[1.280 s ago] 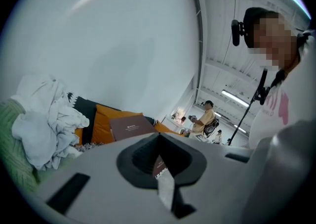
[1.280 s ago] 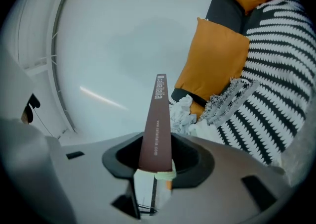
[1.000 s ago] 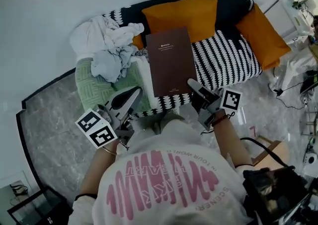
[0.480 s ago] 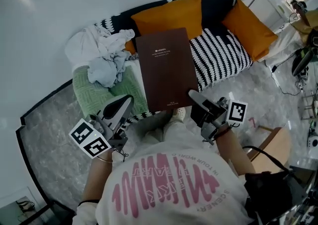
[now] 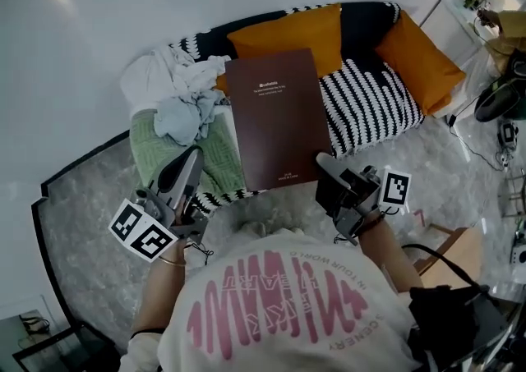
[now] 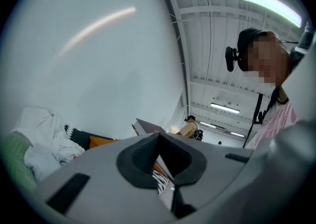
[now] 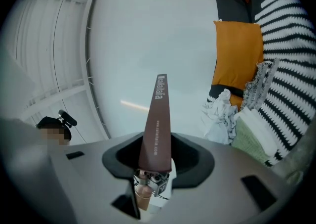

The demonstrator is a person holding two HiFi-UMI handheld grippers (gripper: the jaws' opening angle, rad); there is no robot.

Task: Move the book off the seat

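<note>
**Book pinched by its near edge and held up over the sofa: the lift-off step.**

The right gripper [image 5: 326,167] has its fingers clamped on the near right corner of the large brown book [image 5: 275,116]. In the right gripper view the book rises edge-on from between the pads. It hangs in front of the striped seat [image 5: 374,103], between the heap of pale clothes [image 5: 177,91] on the left and the orange cushions [image 5: 288,34] beyond, and seems clear of the fabric. The left gripper [image 5: 187,163] waits near the green throw [image 5: 160,153]. Its fingers look pressed together and empty, though its own view is cramped. The next move, I judge, is to swing the book away from the sofa toward the grey floor [image 5: 82,206]. A one-corner hold on so broad a cover could pivot, so a steady wrist or left-side support would help.
</note>
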